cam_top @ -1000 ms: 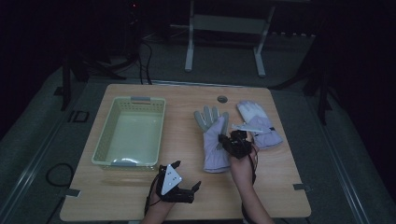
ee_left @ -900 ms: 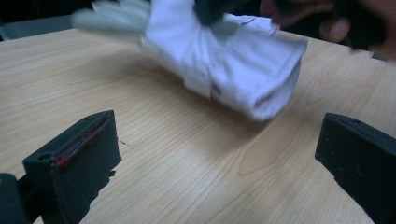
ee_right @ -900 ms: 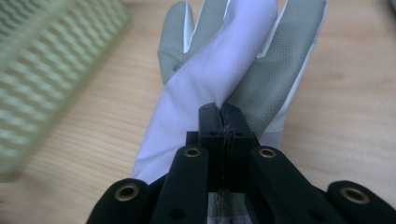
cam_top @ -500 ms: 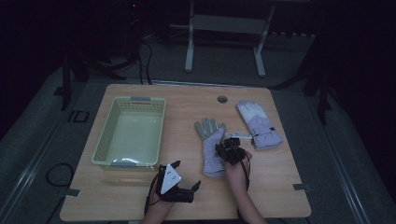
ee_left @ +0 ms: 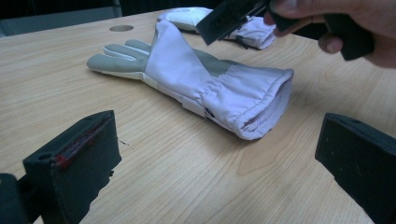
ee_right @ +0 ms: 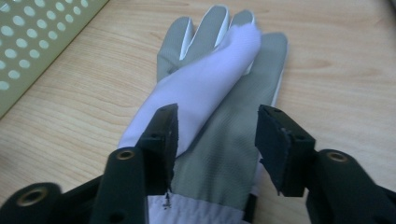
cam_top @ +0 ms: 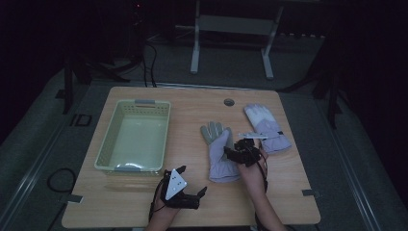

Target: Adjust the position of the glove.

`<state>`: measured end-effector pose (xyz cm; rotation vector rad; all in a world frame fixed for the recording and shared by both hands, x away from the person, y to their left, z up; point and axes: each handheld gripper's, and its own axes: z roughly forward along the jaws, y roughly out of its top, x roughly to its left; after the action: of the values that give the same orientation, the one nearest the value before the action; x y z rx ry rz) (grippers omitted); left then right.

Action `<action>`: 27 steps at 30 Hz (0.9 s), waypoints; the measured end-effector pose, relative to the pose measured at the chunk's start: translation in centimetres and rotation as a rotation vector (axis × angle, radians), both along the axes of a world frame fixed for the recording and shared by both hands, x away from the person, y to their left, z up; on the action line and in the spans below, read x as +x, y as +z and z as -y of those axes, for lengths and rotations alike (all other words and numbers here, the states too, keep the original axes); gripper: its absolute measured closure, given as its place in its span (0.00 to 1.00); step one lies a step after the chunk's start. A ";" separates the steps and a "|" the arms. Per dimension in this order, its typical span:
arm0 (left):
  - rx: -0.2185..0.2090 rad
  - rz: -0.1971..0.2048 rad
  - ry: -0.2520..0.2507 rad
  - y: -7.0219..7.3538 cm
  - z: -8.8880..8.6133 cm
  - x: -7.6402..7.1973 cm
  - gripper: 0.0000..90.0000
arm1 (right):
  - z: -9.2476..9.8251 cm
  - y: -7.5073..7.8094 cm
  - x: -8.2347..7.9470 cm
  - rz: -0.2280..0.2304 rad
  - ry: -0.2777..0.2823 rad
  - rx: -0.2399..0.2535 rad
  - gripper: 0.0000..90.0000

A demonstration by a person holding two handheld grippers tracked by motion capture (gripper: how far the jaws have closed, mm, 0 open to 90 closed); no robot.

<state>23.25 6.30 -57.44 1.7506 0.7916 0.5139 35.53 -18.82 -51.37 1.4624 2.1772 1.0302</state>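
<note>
A: Item: glove (cam_top: 220, 153), on surface, just right of basket (cam_top: 135, 136)?

B: Soft, light, limp; take at cuff. Right hand-held gripper (ee_right: 215, 135) half-open over it, jaws just widened, nothing gripped.

Lavender-and-grey glove (ee_right: 219, 107), pale green, seemingly dotted basket (cam_top: 134, 137), black claws.

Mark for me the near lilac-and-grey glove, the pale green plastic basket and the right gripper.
Lilac-and-grey glove (cam_top: 220, 153), high view: on its lilac palm area.
Pale green plastic basket (cam_top: 108, 146), high view: on its left wall.
Right gripper (ee_right: 215, 135), right gripper view: midway between its two black jaws, which stand apart over the glove.
</note>
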 end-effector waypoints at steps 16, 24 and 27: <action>0.000 -0.001 -0.002 0.0 0.0 0.0 0.00 | 4.9 2.3 1.5 0.043 0.022 -0.034 0.45; 0.001 -0.001 -0.003 0.0 0.0 0.0 0.00 | 8.3 3.1 2.0 0.072 0.052 -0.035 0.41; -0.001 -0.005 -0.003 0.0 0.0 0.0 0.00 | 10.2 3.4 2.4 0.081 0.043 -0.039 0.43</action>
<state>23.29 6.34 -57.43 1.7523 0.7927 0.5078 37.91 -28.99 -47.99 1.3392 2.1679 1.0360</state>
